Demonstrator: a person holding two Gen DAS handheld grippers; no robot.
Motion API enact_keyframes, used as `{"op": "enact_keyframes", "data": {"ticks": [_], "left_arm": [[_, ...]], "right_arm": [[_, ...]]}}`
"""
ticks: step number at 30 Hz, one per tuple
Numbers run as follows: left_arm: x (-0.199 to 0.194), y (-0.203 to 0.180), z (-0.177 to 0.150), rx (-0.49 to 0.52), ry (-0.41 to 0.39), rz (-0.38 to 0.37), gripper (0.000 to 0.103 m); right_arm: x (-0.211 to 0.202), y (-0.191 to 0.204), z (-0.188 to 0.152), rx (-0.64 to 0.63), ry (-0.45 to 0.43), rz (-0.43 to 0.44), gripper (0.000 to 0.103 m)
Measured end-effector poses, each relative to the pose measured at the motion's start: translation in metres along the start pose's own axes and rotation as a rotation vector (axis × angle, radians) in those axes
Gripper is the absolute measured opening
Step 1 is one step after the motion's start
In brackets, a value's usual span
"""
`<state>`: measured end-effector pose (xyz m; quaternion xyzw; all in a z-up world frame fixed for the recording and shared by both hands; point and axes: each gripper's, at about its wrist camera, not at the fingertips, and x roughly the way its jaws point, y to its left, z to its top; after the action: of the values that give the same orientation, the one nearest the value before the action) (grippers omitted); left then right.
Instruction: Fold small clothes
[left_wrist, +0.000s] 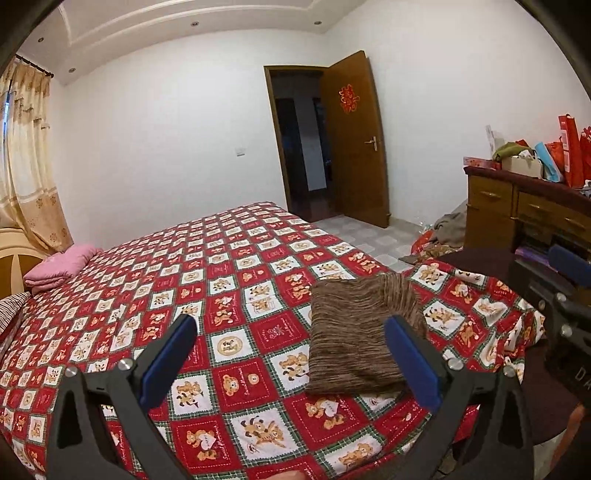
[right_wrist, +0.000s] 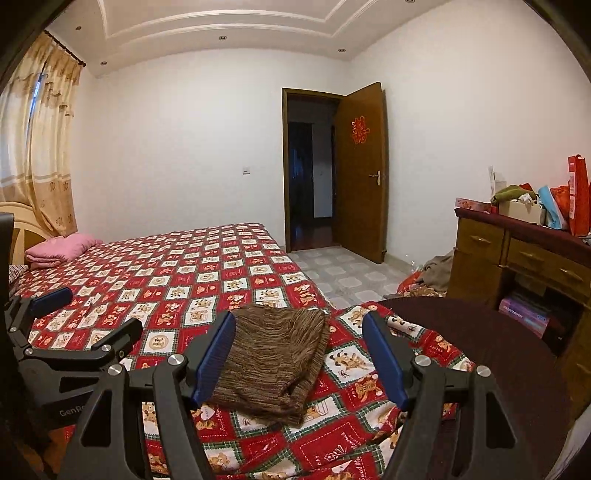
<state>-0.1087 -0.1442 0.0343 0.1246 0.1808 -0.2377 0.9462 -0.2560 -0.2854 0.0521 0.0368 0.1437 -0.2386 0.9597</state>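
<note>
A brown striped knit garment (left_wrist: 354, 332) lies folded into a compact rectangle on the red patterned bedspread (left_wrist: 221, 266), near the bed's right corner. My left gripper (left_wrist: 291, 325) hangs open above the bed to the garment's left, its right blue finger (left_wrist: 410, 354) overlapping the garment's near edge, with nothing between the pads. In the right wrist view the same garment (right_wrist: 273, 358) lies in front of my right gripper (right_wrist: 299, 325), which stands open and raised over it, gripping nothing. The left gripper (right_wrist: 88, 314) shows at that view's left edge.
A pink folded cloth (left_wrist: 59, 267) rests at the bed's far left by the headboard. A dark round table (right_wrist: 476, 332) stands to the right of the bed corner. Behind it is a wooden dresser (right_wrist: 517, 254) cluttered with bags. The door (left_wrist: 354, 140) stands ajar.
</note>
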Motion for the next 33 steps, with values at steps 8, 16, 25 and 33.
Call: {"op": "enact_keyframes", "data": {"ticks": [8,16,25,33], "left_arm": [[0.0012,-0.0018,0.0005,0.009,0.007,0.000,0.103],[0.0028,-0.0019,-0.0011,0.005,0.013,-0.002,0.103],[0.0029,-0.0014,-0.0009,0.006,0.015,-0.002,0.103],[0.0028,-0.0016,-0.0012,0.007,0.015,-0.003,0.103]], "right_arm": [[0.0020,-0.0009,-0.0028,0.004,0.000,0.005,0.072],[0.0030,-0.0020,-0.0026,0.005,0.008,0.003,0.072],[0.0038,-0.0042,-0.0020,0.009,0.006,0.001,0.072],[0.0043,-0.0049,-0.0023,0.012,0.003,0.000,0.072]]}}
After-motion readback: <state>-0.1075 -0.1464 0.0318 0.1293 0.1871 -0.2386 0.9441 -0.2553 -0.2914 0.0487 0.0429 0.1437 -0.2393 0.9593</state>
